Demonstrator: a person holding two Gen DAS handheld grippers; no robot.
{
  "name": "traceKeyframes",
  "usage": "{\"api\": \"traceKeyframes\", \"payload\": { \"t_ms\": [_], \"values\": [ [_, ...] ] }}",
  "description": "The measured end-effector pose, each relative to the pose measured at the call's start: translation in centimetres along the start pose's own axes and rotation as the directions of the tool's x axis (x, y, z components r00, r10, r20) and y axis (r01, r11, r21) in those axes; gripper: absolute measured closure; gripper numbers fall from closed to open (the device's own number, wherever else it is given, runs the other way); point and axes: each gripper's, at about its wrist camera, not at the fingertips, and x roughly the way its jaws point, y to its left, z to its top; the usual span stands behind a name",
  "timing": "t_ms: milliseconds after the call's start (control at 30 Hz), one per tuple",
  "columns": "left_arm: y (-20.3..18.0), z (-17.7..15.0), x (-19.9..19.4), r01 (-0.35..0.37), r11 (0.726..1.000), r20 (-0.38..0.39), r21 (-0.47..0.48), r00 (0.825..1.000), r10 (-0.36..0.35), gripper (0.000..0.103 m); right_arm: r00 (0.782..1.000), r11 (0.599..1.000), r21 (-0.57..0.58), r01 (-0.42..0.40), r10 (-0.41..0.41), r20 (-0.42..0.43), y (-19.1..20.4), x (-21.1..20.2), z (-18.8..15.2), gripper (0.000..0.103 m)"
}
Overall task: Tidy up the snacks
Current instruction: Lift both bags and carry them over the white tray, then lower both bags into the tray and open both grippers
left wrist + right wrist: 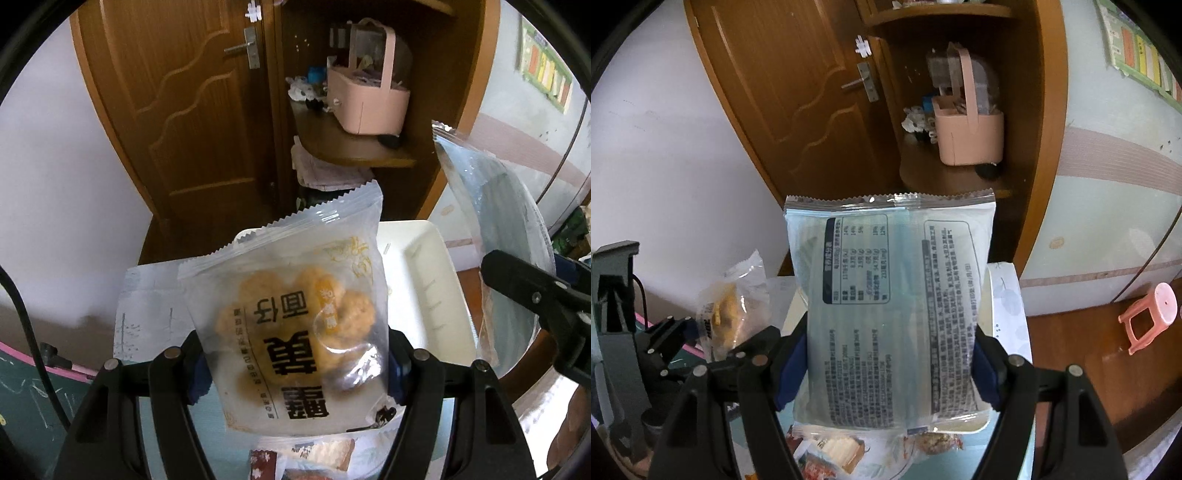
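My left gripper (pixel 295 373) is shut on a clear snack bag of golden biscuits (pixel 295 325) with black characters, held upright above a white tray (pixel 428 288). My right gripper (pixel 890 365) is shut on a pale blue snack bag (pixel 890 302), its printed back facing the camera. The blue bag also shows at the right of the left wrist view (pixel 495 229), held by the right gripper's dark finger (pixel 524 288). The left gripper and the biscuit bag (pixel 727 306) show at the lower left of the right wrist view. More snack packets (pixel 849 450) lie on the table below.
A wooden door (pixel 192 110) and a corner shelf with a pink basket (pixel 369 107) stand behind the table. A pink stool (pixel 1148 314) stands on the wooden floor at the right. A black cable (pixel 26 325) hangs at the left.
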Motion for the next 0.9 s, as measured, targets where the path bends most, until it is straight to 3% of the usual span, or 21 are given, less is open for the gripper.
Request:
{"api": "traceKeyframes", "payload": {
  "t_ms": [500, 767, 900],
  "values": [
    [-0.6, 0.6, 6.1, -0.01, 1.0, -0.067, -0.013, 0.998, 0.009, 0.029, 0.992, 0.998, 0.055, 0.038, -0.032, -0.12, -0.7, 6.0, 0.4, 0.027],
    [-0.5, 0.9, 7.9, 0.03, 0.999, -0.105, -0.026, 0.994, -0.032, 0.017, 0.985, 0.995, 0.076, 0.064, -0.051, -0.164, -0.7, 8.0, 0.5, 0.025],
    [-0.6, 1.3, 7.8, 0.05, 0.998, -0.088, -0.025, 0.995, -0.052, 0.004, 0.985, 0.993, 0.085, 0.082, -0.068, -0.157, -0.8, 8.4, 0.5, 0.024]
  ]
}}
